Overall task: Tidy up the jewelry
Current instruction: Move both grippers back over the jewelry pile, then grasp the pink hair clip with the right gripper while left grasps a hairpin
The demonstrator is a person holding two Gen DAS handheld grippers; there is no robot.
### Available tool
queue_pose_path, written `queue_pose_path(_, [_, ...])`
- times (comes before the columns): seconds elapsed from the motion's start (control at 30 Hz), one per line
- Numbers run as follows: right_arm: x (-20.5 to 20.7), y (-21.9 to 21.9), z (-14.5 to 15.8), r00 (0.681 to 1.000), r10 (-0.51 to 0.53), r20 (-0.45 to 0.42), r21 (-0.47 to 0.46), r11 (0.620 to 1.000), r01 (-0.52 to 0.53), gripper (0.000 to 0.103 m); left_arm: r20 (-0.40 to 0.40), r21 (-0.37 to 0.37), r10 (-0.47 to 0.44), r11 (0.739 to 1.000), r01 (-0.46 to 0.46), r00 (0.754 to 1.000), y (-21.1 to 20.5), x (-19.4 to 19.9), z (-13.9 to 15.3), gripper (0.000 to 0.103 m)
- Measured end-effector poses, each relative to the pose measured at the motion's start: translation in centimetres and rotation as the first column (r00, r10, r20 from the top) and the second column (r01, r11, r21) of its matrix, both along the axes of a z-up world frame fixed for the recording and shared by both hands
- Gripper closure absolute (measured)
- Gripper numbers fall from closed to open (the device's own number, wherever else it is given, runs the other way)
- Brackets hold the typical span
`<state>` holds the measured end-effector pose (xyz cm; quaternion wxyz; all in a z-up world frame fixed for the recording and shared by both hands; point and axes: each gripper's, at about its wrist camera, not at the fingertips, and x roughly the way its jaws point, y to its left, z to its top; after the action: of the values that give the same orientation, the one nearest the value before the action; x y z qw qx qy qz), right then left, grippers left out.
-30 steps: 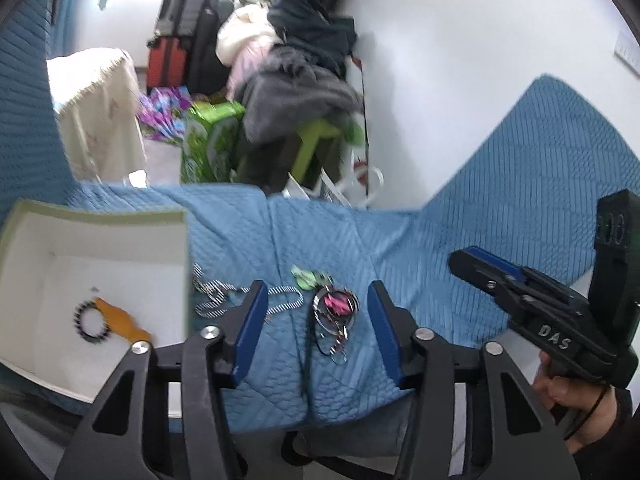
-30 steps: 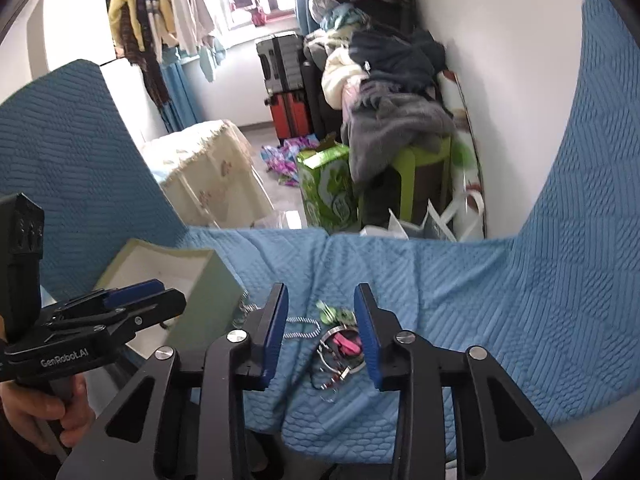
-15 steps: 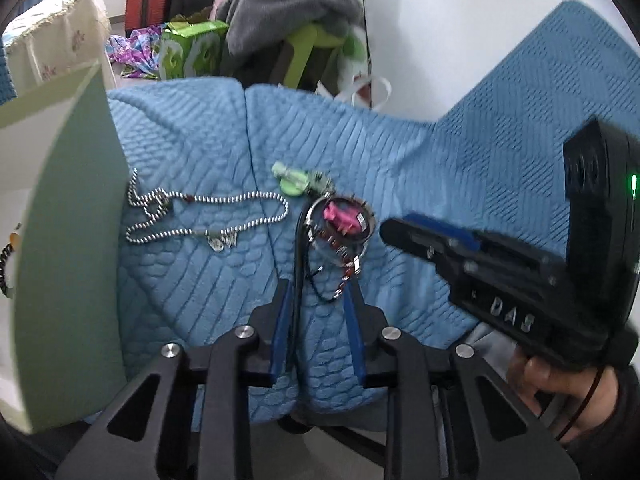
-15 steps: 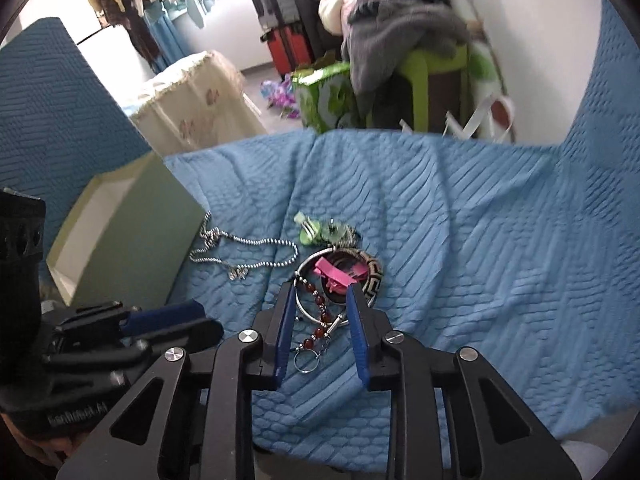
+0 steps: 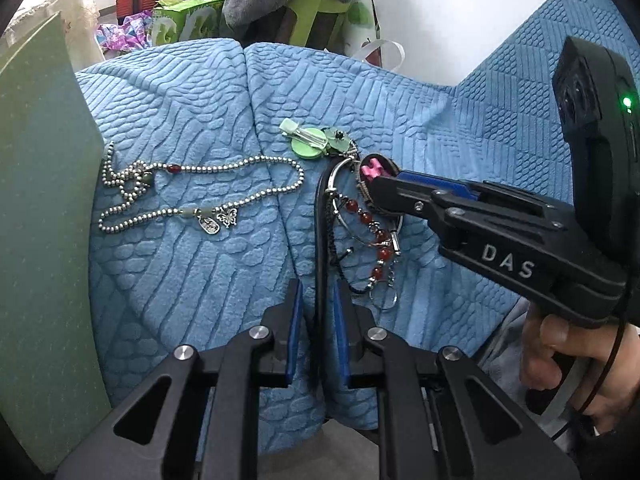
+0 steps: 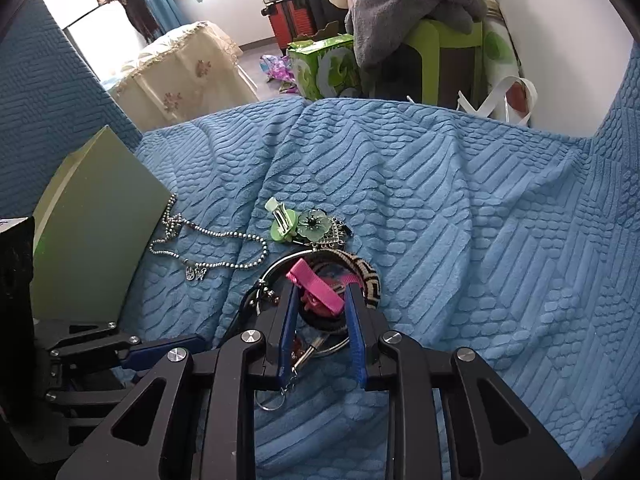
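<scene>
Jewelry lies in a heap on the blue quilted cloth [image 5: 192, 272]. My left gripper [image 5: 318, 294] is nearly shut around a black cord [image 5: 320, 232] that runs up to a silver bangle [image 5: 334, 172]. A red bead strand [image 5: 374, 226] lies beside the cord. My right gripper [image 6: 320, 292] is partly open, its jaws around a pink hair clip [image 6: 316, 282] inside a patterned woven bracelet [image 6: 362, 270]. A silver bead necklace [image 5: 200, 192] lies to the left. A green flower clip [image 6: 296, 224] lies just beyond the heap.
A pale green box [image 5: 36, 200] stands at the left, its wall close to the necklace; it also shows in the right wrist view [image 6: 96, 236]. Clothes, a green stool [image 6: 444, 52] and suitcases stand beyond the cloth's far edge.
Both grippers have come down and forward into the heap. The left jaws have narrowed around the black cord. The right jaws have reached the pink clip.
</scene>
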<state>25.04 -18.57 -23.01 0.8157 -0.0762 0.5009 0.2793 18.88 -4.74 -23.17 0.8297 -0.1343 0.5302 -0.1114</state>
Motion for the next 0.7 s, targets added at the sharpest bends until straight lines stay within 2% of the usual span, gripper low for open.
queue_pose_path(0.3, [-0.2,0.1,-0.3,1.0,0.006,0.011,-0.022,1.0,-0.006,0.082,0.015,0.044,-0.028,0.999,0.027,1.0,-0.6,1.1,-0.6,0.087])
queue_pose_path(0.4, [-0.1,-0.4,0.0,1.0,-0.014,-0.008,0.01,1.0,0.014,0.083,0.022,0.065,-0.037,0.997,0.036,0.999,-0.9,1.3,-0.7,0.087])
queue_pose_path(0.5, [-0.1,-0.8,0.1,0.999,-0.032,-0.024,0.027,0.999,0.033,0.083,0.04,0.127,-0.051,0.991,0.045,0.998,-1.5,1.1,-0.3,0.096])
queue_pose_path(0.7, [-0.6,-1.5,1.4,0.997,-0.068,-0.032,0.071,0.995,0.07,0.083,0.035,0.107,-0.039,0.994,0.035,0.999,-1.2,0.7,0.2,0.097])
